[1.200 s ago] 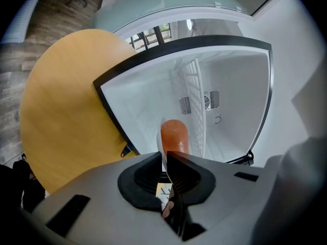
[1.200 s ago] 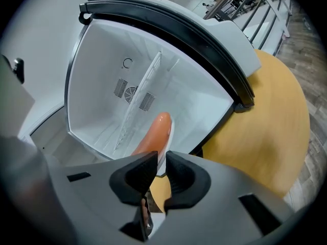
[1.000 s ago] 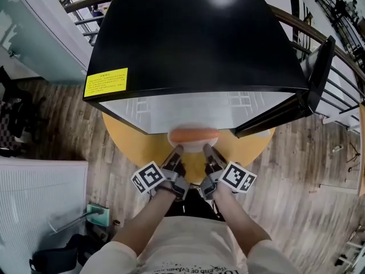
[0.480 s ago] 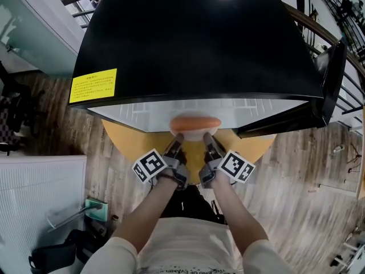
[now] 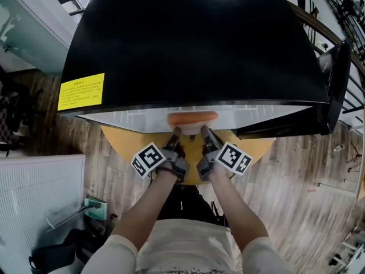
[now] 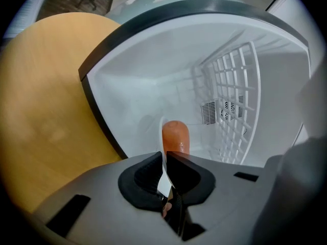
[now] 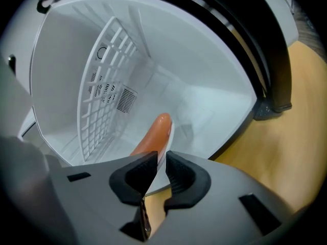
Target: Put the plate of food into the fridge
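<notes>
A white plate (image 5: pixel 193 128) bearing an orange sausage (image 5: pixel 192 118) hangs at the mouth of the open black fridge (image 5: pixel 194 44), partly hidden under its top edge. My left gripper (image 5: pixel 174 133) is shut on the plate's near left rim and my right gripper (image 5: pixel 205 133) is shut on its near right rim. In the left gripper view the thin rim (image 6: pixel 164 163) runs edge-on between the pads, with the sausage (image 6: pixel 175 136) beyond it. The right gripper view shows the rim (image 7: pixel 168 139) pinched likewise beside the sausage (image 7: pixel 152 135), over the white fridge floor.
The fridge stands on a round wooden table (image 5: pixel 122 139). Its door (image 5: pixel 332 90) hangs open at the right. Inside, a white wire shelf (image 6: pixel 232 103) stands against one wall. A white panel (image 5: pixel 40 201) lies on the floor at the left.
Both grippers have carried the plate forward and a little down, from in front of the fridge opening to its mouth, and my head has moved closer over the fridge.
</notes>
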`<state>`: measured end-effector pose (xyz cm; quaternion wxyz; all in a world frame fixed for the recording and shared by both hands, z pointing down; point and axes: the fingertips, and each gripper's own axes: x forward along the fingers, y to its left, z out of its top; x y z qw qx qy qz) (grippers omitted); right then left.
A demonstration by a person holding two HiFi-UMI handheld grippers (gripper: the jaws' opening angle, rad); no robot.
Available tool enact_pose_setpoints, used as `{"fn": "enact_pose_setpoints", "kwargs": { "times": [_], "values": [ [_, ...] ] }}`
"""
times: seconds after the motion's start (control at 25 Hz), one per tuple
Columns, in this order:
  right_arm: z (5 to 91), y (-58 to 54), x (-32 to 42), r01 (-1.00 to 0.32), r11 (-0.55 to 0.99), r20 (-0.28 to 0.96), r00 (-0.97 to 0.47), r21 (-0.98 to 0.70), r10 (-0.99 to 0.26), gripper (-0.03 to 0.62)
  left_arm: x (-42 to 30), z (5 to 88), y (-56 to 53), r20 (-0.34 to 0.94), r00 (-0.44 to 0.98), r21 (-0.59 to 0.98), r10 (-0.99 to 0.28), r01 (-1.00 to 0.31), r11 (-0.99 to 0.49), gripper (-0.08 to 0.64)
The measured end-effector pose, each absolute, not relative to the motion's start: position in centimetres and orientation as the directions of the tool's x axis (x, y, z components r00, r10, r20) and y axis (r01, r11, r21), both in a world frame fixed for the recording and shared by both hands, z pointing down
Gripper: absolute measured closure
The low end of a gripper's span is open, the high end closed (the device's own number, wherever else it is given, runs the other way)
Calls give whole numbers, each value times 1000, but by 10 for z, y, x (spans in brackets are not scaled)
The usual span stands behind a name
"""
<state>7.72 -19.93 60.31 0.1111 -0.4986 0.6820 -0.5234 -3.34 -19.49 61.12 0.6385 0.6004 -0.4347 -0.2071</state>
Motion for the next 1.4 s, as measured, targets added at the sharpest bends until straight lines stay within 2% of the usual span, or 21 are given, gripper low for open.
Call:
{"fn": "enact_pose_setpoints", "kwargs": {
  "times": [1.4],
  "values": [
    [629,-248,76,-584,-70,418,-486,-809,-768,525,-34,639,-240,359,496,925,-791,-306,227,515]
  ]
}}
